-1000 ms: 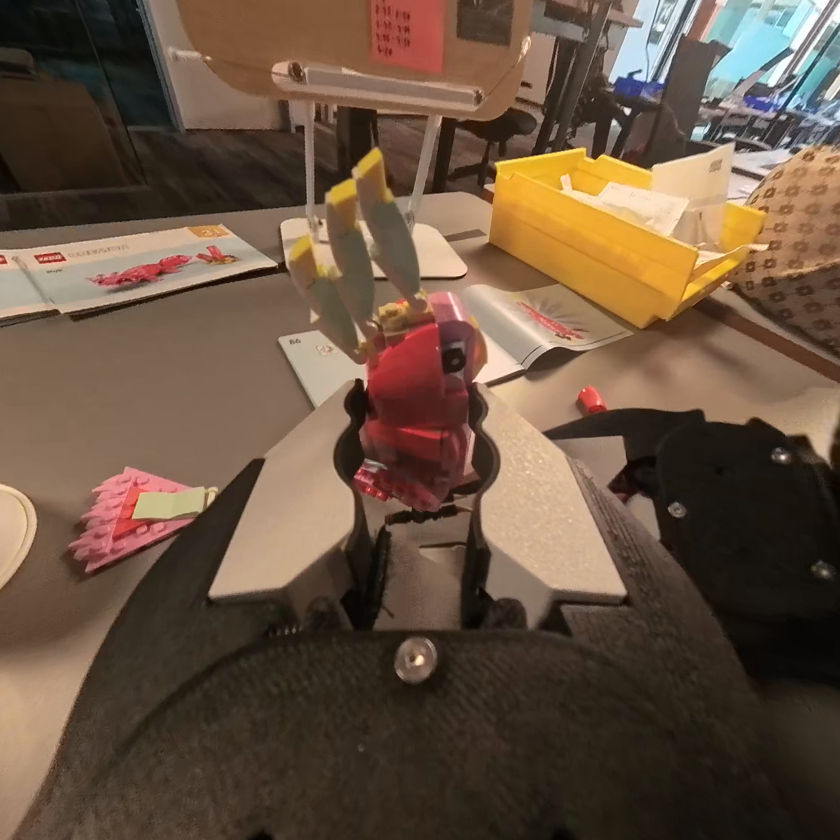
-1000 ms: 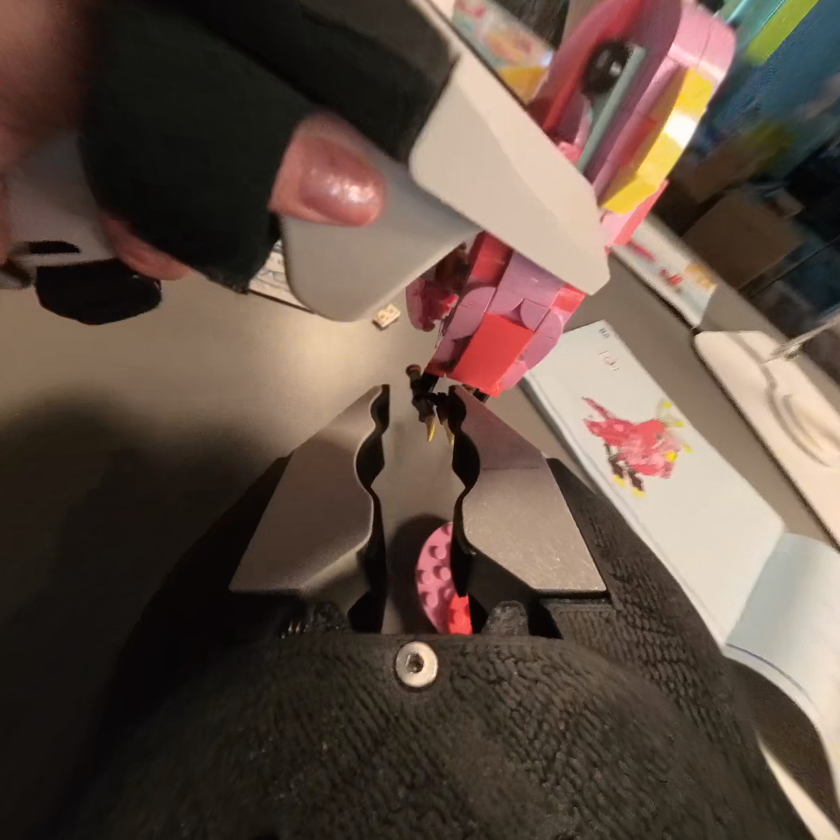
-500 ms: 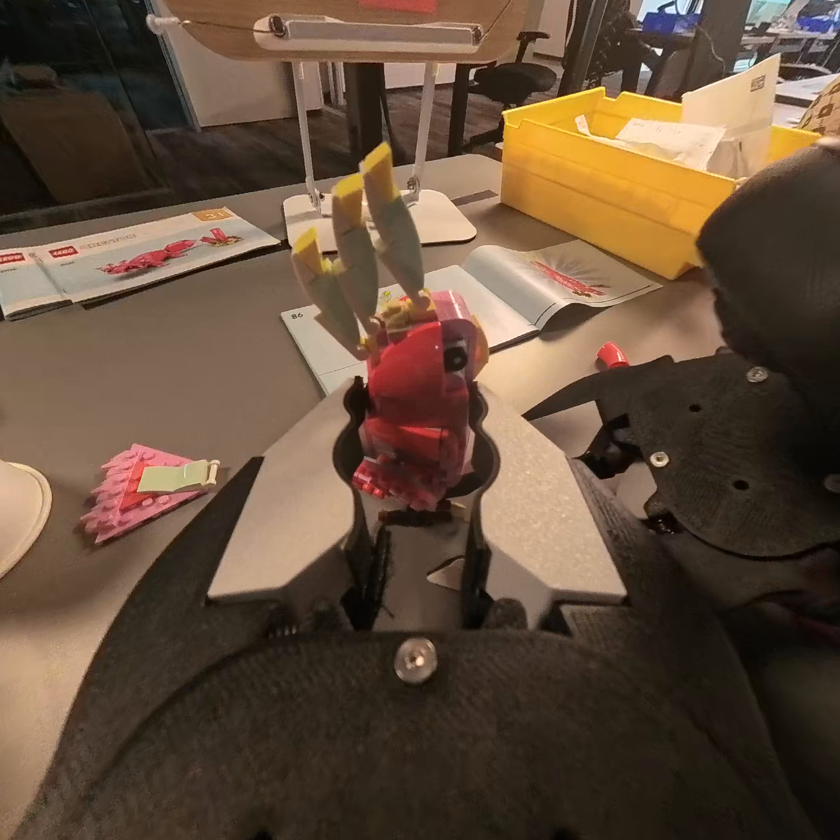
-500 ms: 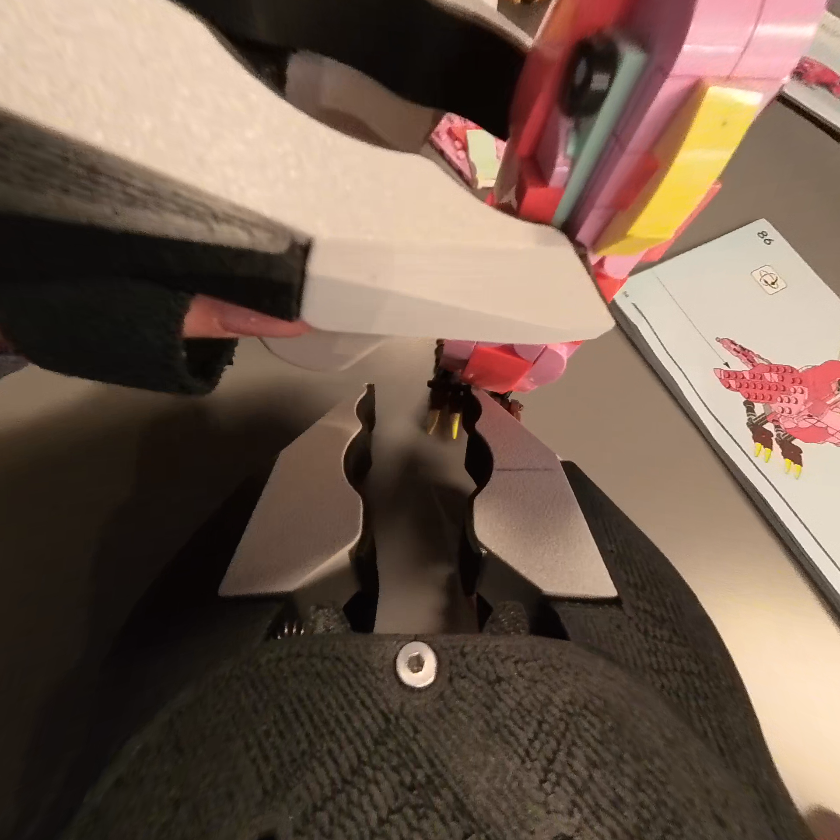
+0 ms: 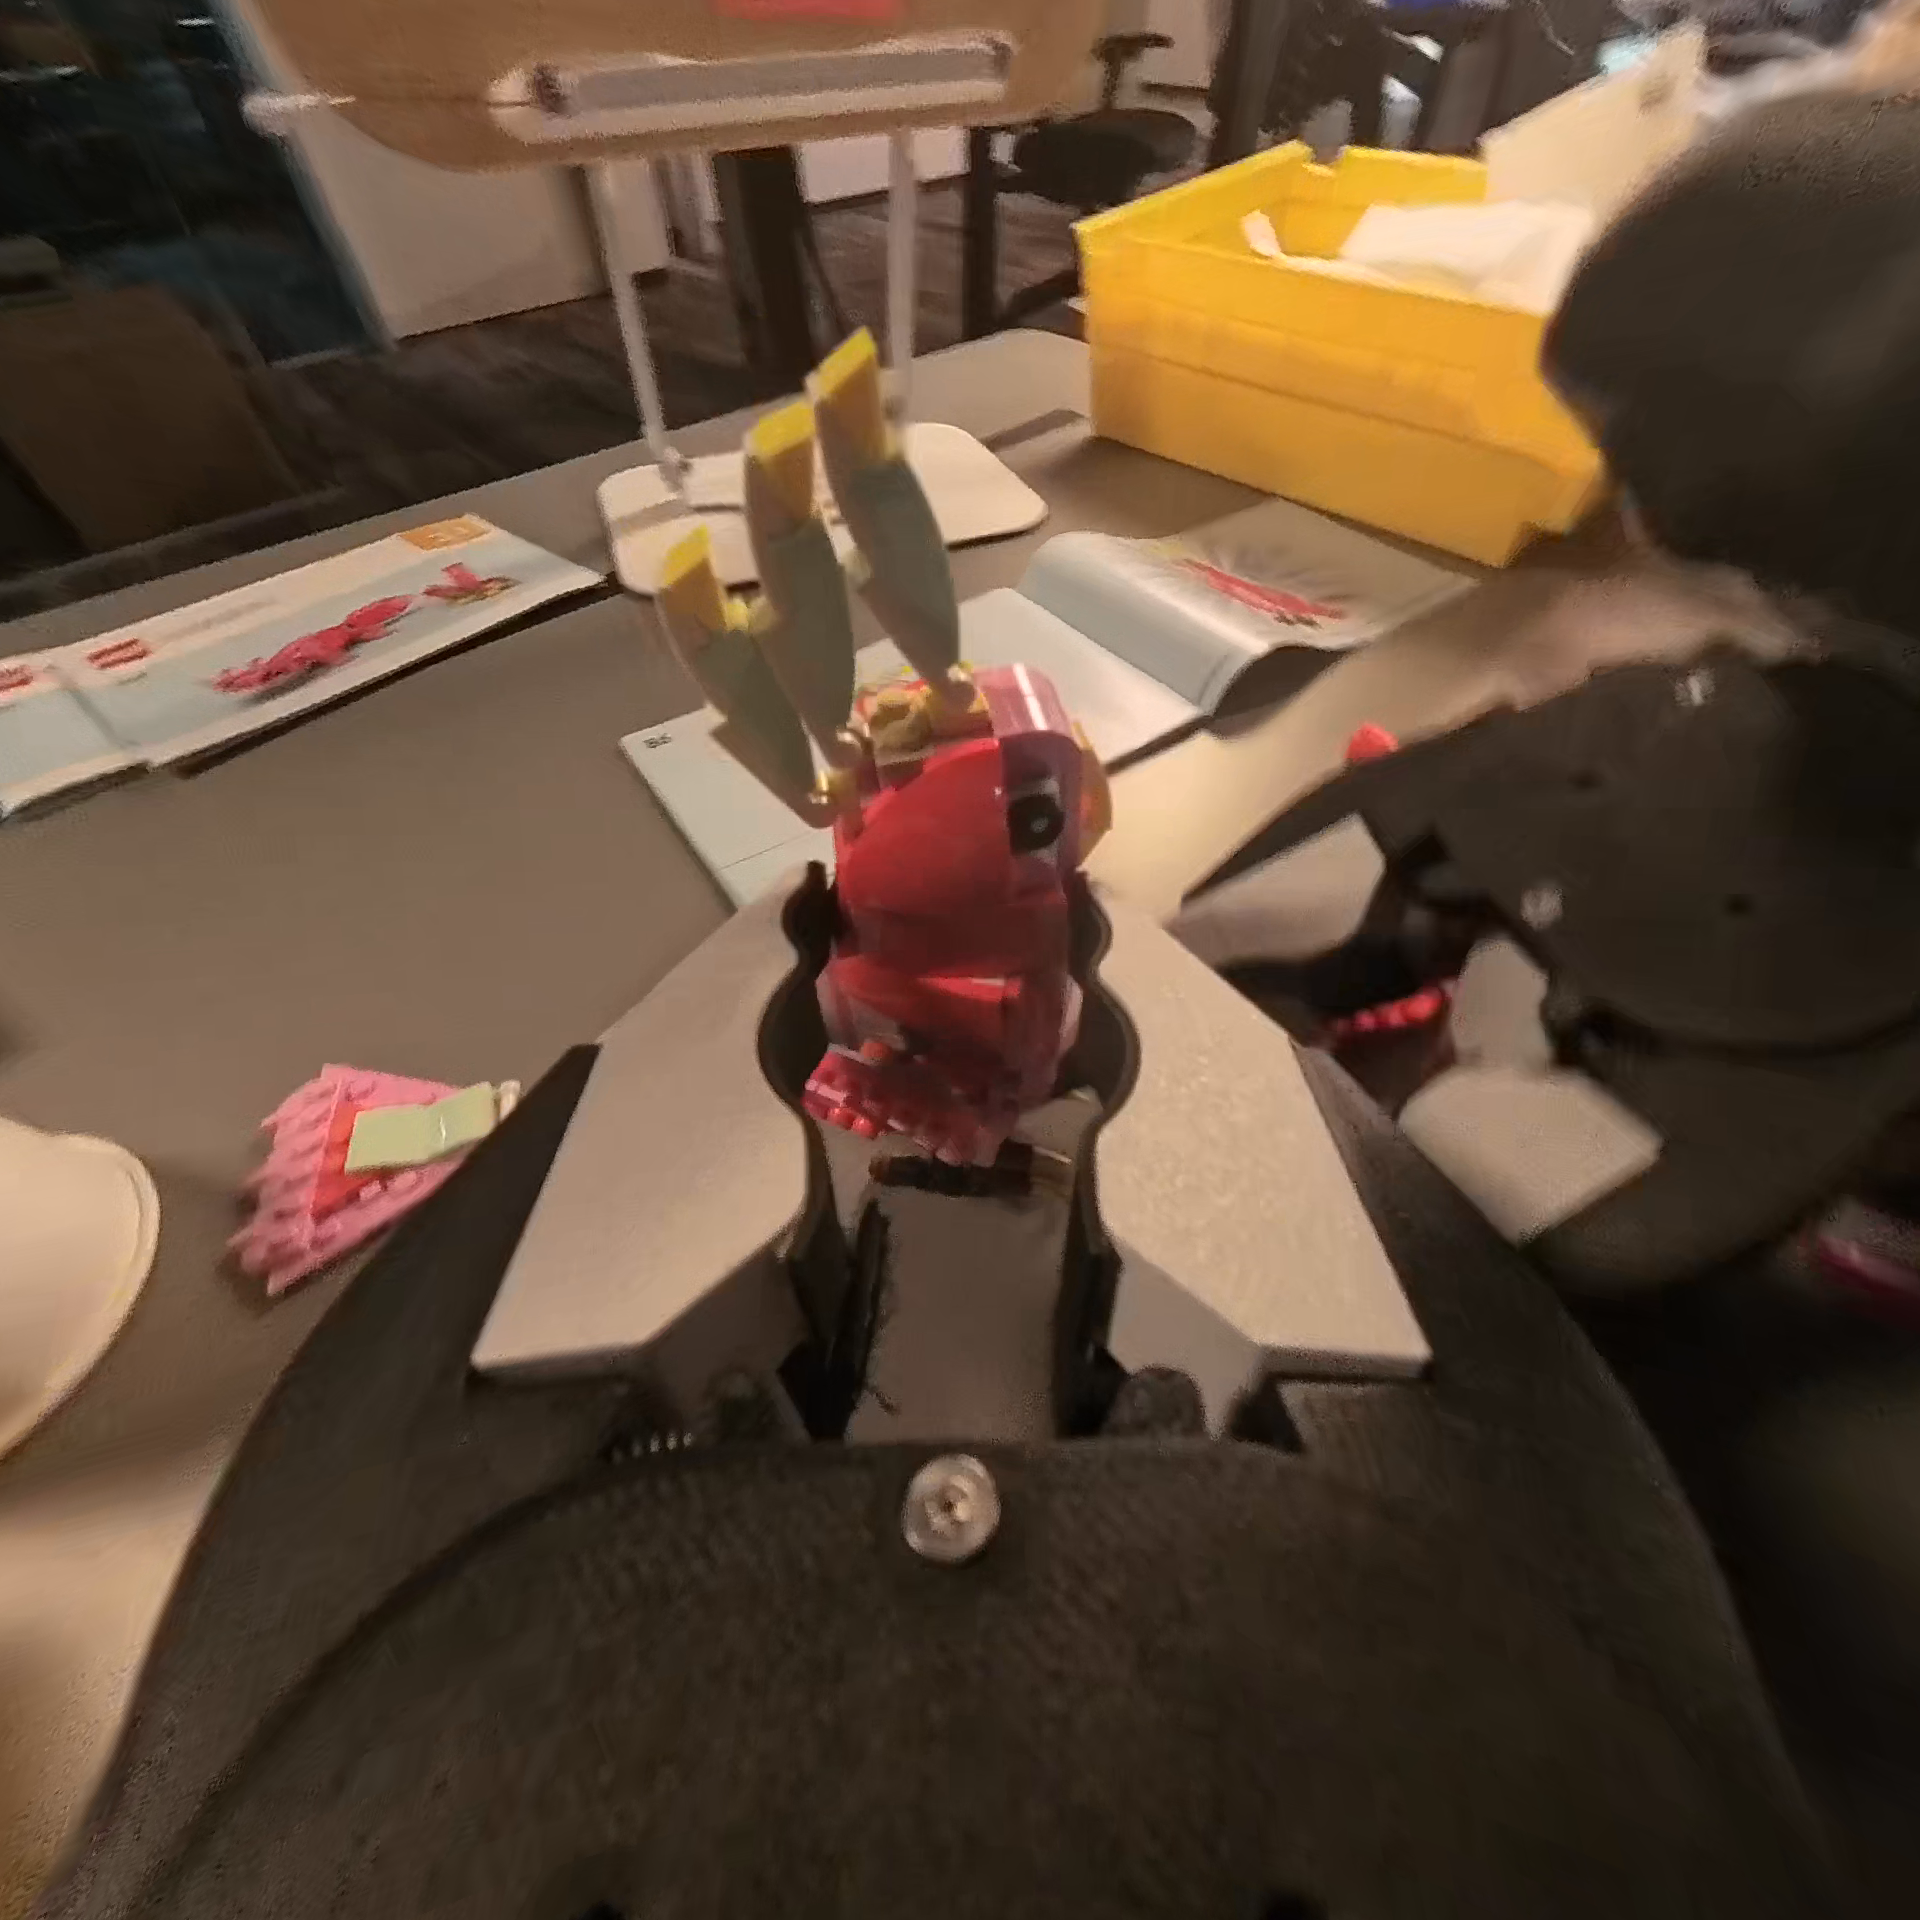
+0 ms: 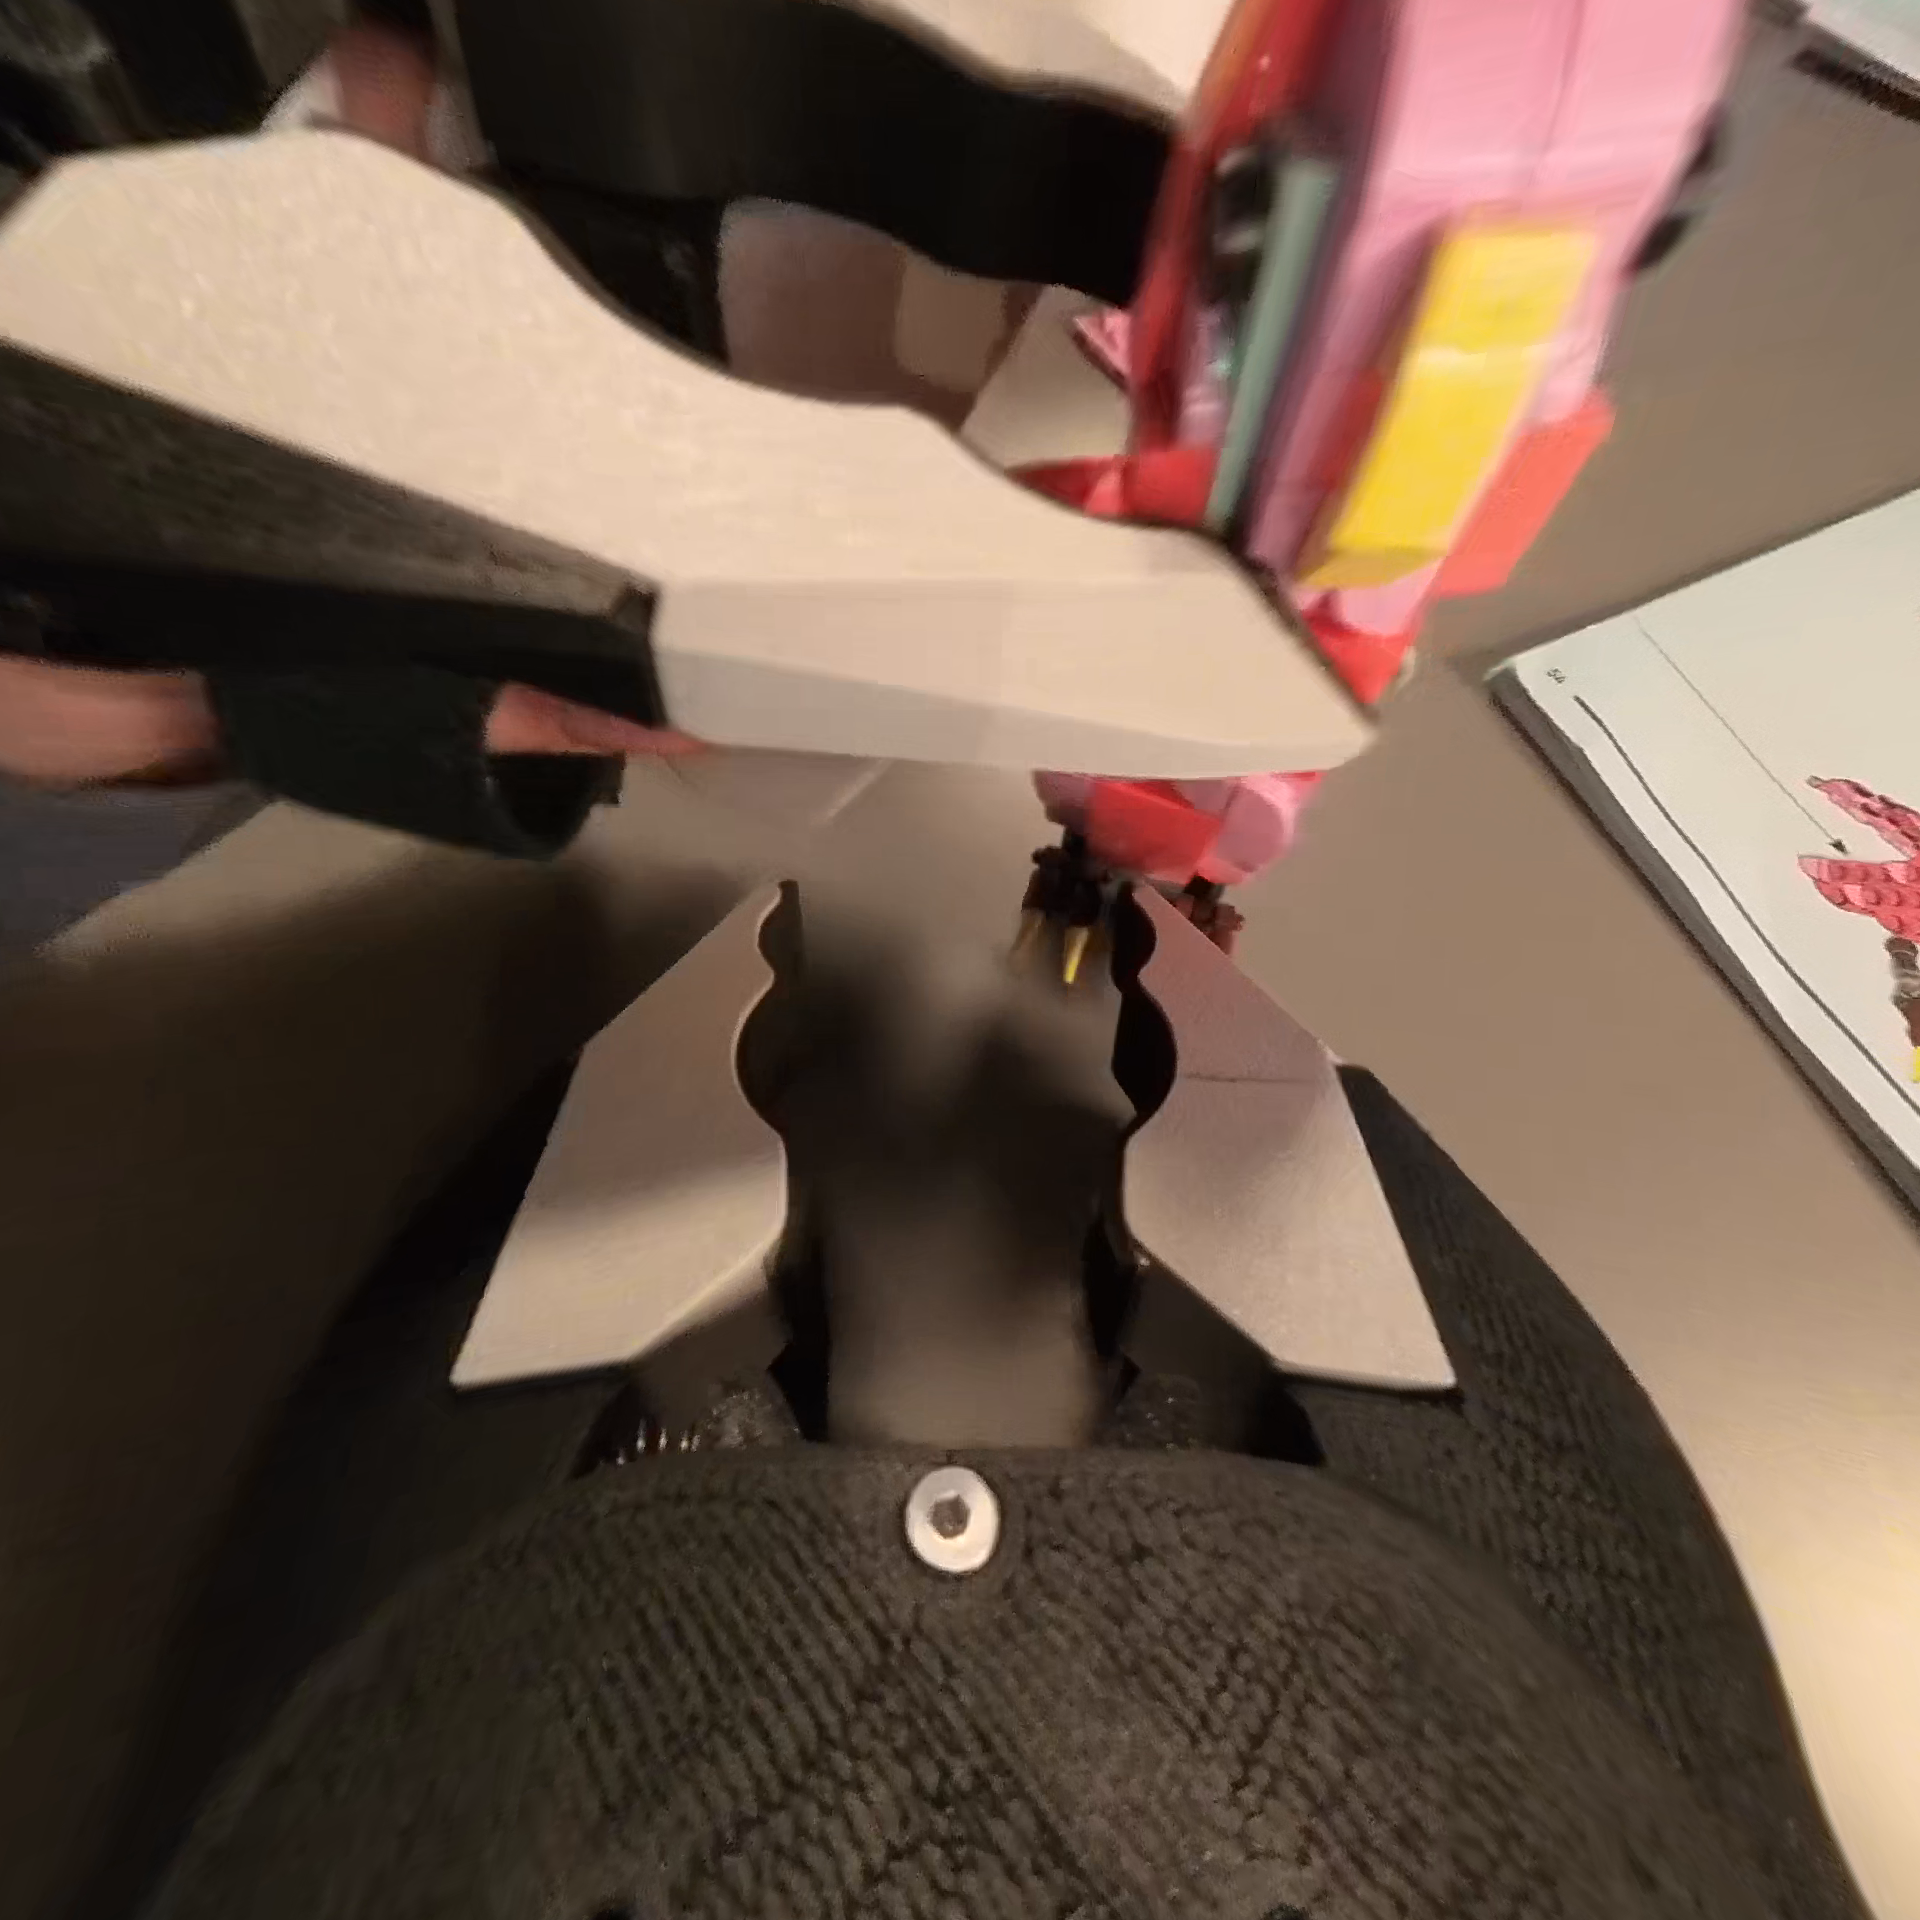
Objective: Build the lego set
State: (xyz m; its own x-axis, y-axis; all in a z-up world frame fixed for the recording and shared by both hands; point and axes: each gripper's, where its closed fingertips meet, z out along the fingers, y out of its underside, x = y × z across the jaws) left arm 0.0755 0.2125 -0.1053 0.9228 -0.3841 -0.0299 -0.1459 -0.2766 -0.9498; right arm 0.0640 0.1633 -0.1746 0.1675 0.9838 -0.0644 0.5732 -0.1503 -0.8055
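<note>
Red and pink toy-brick creature [image 5: 951, 935], with three upright grey-green, yellow-tipped plumes and dark, yellow-clawed feet: held off the grey surface [image 5: 312, 894] at its body, between the pressing grey fingers [image 5: 665, 1122] of the left tool [image 5: 951, 997].

Right tool [image 6: 956, 935]: jaws wide, nothing gripped; its right-hand fingertip lies just beside the creature's clawed feet [image 6: 1070, 925], whether touching cannot be told. Seen from this tool, the left tool's finger [image 6: 831, 582] and a gloved hand [image 6: 395, 748] cross the upper view and hide most of the creature's body.

Pink and red brick plate assembly with a pale green piece [image 5: 364, 1153]: on the surface, left of the left tool.
Open instruction booklets [image 5: 1195, 623], [image 5: 270, 644]: flat, beyond the creature.
Small loose red piece [image 5: 1371, 740]: near the right tool.
Yellow plastic bin holding papers [image 5: 1299, 405]: far right.
White stand base [image 5: 966, 488]: behind the plumes.
</note>
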